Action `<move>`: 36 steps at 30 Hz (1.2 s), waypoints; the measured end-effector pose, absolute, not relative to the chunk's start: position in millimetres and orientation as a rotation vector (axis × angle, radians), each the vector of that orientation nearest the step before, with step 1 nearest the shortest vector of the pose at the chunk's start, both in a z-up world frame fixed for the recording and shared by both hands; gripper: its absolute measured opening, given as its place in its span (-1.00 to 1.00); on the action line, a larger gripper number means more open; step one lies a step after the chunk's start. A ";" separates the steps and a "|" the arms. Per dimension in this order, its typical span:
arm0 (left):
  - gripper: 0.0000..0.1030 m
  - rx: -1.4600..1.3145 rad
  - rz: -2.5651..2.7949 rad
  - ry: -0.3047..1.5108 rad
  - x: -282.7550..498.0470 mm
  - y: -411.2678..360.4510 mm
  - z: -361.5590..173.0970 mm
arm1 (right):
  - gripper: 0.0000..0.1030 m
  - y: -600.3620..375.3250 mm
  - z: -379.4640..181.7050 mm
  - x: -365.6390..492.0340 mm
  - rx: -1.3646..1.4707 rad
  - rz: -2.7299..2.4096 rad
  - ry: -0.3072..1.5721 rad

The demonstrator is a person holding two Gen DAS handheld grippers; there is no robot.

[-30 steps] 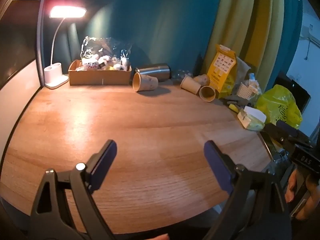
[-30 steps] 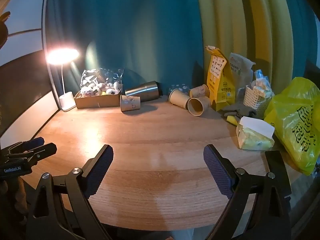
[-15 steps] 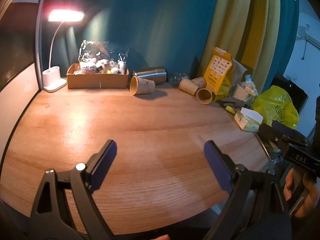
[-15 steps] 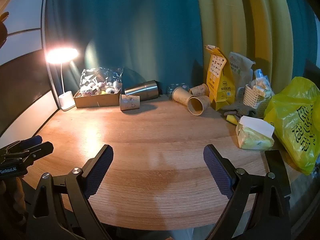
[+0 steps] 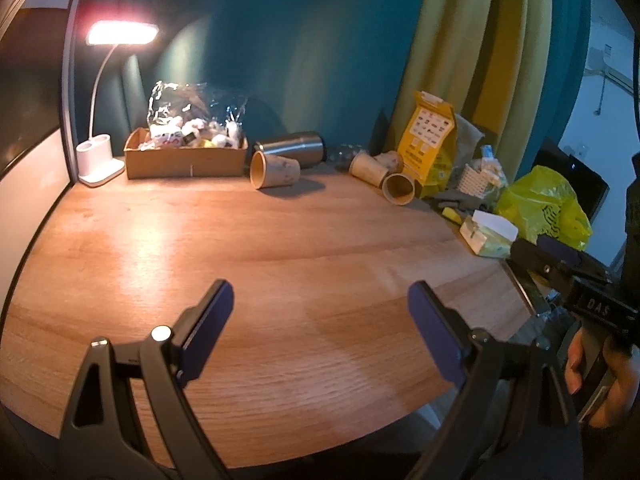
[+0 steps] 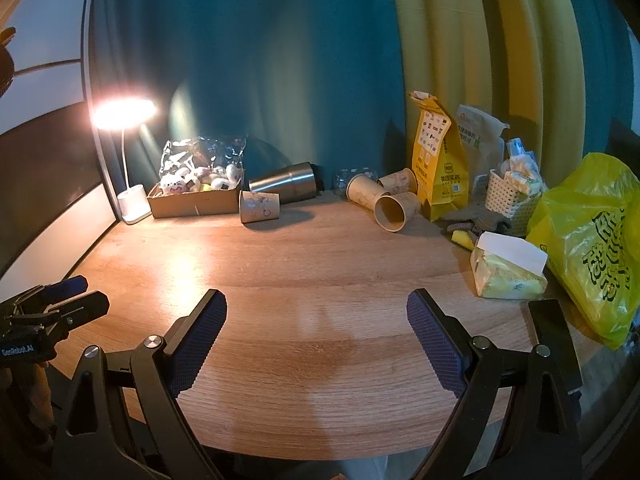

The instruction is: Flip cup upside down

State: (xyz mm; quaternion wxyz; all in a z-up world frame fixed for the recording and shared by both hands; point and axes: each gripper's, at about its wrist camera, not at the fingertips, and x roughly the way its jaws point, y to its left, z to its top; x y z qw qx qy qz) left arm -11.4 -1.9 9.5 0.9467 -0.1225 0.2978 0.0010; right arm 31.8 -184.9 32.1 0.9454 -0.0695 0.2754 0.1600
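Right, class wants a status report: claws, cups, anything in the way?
Left claw open, right claw open, both empty. Paper cups on their sides at table's far edge. Nothing in between.

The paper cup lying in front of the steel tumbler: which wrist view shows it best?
Left wrist: the paper cup shows its open mouth and inside there. The right wrist view shows the same cup side-on, mouth hidden, printed wall visible, beside the steel tumbler.

A clear glass item (image 6: 352, 178) behind the paper cups (image 6: 394, 208) is too dim to identify. Print on the yellow pouch (image 6: 438, 168) is too small to read. The yellow plastic bag (image 6: 592, 248) is cut off by the right edge.
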 end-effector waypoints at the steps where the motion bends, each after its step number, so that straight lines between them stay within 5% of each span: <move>1: 0.75 -0.249 0.001 0.605 -11.7 -2.2 9.9 | 0.82 -184.8 32.1 31.8 -0.144 0.324 0.561; 36: 0.75 -0.220 0.029 0.580 -16.8 -4.9 18.2 | 0.82 -188.2 33.6 33.0 -0.135 0.326 0.561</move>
